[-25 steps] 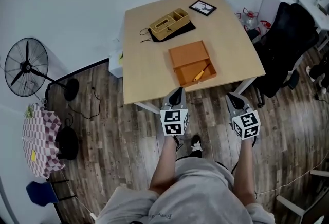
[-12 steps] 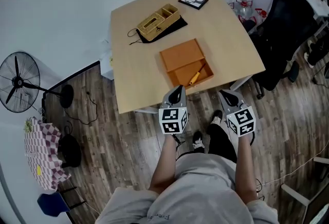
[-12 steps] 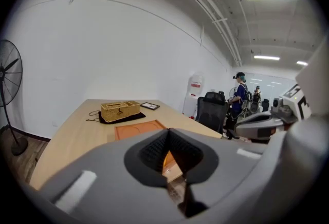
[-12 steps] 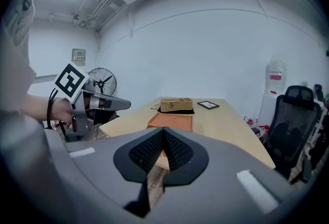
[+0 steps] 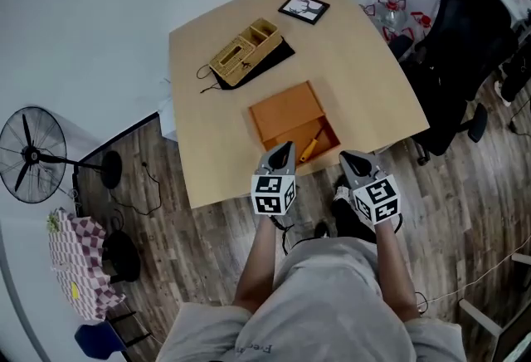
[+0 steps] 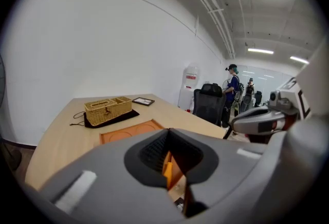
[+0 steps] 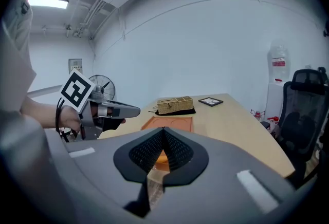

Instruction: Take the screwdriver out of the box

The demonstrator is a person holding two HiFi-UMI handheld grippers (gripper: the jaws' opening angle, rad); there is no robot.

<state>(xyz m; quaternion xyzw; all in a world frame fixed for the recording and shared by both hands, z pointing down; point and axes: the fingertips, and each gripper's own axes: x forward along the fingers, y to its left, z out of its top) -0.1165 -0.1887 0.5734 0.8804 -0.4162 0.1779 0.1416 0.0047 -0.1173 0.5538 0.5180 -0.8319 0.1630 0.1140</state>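
We are holding the left gripper [image 5: 284,151] and right gripper [image 5: 352,159] at the near edge of the table [image 5: 207,103], both with jaws pressed together and empty, since the screwdriver [image 5: 311,147] is lying untouched in the open box [image 5: 282,113] just ahead.

Orange-handled screwdriver [image 5: 309,147] aslant in open orange box [image 5: 286,113]

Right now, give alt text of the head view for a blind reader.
A person at a wooden table holds the left gripper and right gripper, both shut, near an open orange box with a screwdriver inside. A wicker basket and picture frame sit beyond.
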